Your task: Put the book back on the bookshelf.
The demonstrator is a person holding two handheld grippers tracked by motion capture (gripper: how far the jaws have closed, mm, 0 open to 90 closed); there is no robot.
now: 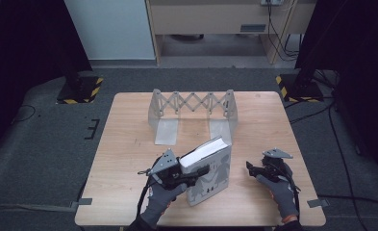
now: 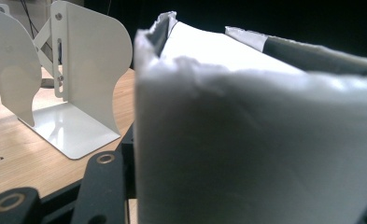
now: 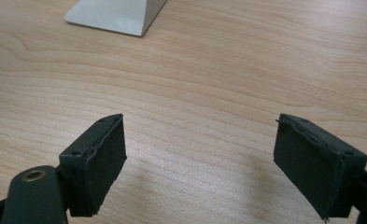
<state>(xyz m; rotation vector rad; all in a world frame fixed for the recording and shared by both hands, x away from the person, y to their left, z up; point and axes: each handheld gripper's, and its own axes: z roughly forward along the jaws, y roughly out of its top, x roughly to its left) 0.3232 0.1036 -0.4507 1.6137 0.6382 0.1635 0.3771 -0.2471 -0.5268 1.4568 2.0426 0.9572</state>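
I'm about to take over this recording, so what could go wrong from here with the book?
1. The left tongs alone hold the book, tilted on its lower edge; it could slip or topple.
2. The right tongs are open and apart from it, giving no support.
3. The book could knock the expandable bookend rack when moved.

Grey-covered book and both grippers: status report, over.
Left gripper shut on the grey-covered book, held tilted above the wooden table. Right gripper open, jaws wide, nothing between. White expanding metal book rack stands beyond, path looks unobstructed.
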